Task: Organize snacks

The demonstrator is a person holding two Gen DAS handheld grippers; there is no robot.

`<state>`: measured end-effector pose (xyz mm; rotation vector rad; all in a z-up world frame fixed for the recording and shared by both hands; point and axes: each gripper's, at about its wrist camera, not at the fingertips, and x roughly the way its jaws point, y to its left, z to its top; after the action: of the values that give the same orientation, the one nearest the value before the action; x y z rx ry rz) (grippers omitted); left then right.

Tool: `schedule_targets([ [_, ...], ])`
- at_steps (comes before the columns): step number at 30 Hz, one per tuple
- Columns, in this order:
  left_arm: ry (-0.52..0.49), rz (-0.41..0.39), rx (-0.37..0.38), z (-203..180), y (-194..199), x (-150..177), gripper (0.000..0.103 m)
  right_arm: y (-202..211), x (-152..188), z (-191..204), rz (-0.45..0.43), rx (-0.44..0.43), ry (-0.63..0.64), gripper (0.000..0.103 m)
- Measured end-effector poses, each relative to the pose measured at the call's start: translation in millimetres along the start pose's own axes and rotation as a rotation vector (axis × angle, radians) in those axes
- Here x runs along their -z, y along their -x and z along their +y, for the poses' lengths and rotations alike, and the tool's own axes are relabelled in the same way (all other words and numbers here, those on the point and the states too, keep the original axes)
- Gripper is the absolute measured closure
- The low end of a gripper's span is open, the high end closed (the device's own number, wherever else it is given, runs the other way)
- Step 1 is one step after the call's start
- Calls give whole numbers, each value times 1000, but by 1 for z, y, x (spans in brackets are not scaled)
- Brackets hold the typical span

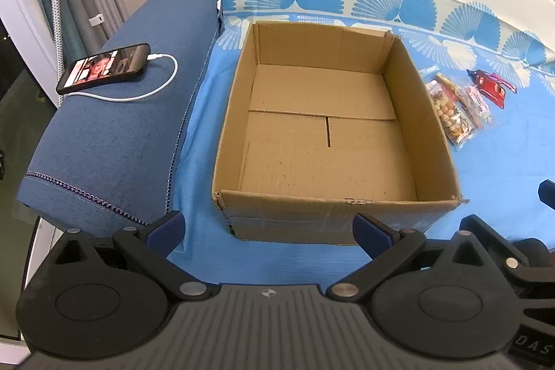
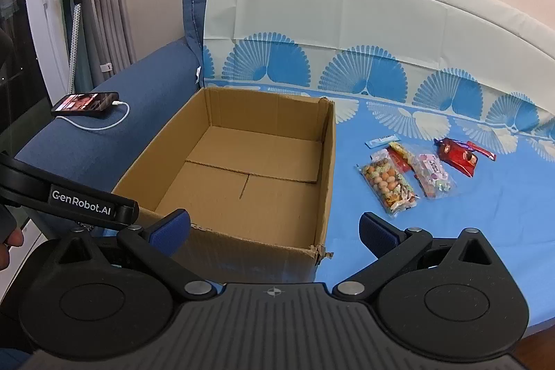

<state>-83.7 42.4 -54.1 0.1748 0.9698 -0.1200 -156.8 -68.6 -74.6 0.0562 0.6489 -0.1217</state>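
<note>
Straight ahead of both sets of fingers sits an open brown cardboard box (image 1: 329,127) with nothing in it, resting on a blue cloth with a white fan pattern (image 2: 451,231) spread over a sofa seat. Its near wall stands between each pair of fingertips and the space inside.

Beyond the right finger of the right gripper (image 2: 274,227), the snacks lie in a small cluster on the cloth, just beside the box's right wall but apart from it: a clear packet of mixed round nuts (image 2: 388,184), a clear packet with a pink label (image 2: 433,175) touching it, a red foil packet (image 2: 458,156) farther back, and a thin pale blue stick packet (image 2: 381,140).

Past the left finger of the left gripper (image 1: 270,229), a black smartphone with a lit screen (image 1: 104,66) lies on the blue denim sofa armrest (image 1: 114,141), a white charging cable (image 1: 152,89) plugged into it.

Both grippers hover low in front of the box, tilted down, fingers spread wide and holding nothing.

Only the right wrist view shows the left gripper's branded arm beside its left finger; the left view crowds the snacks to its right edge.
</note>
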Motion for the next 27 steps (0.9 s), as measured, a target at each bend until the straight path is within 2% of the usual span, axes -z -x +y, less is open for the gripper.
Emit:
schedule_targets([
  [21, -14, 46, -11, -4, -19, -5, 0, -16, 1, -8, 31, -9, -25, 0],
  [24, -2, 58, 16, -3, -23, -9, 0, -31, -5, -26, 17, -26, -95, 0],
  [27, 9, 42, 25, -1, -20, -15, 0, -74, -14, -56, 61, -6, -201, 0],
])
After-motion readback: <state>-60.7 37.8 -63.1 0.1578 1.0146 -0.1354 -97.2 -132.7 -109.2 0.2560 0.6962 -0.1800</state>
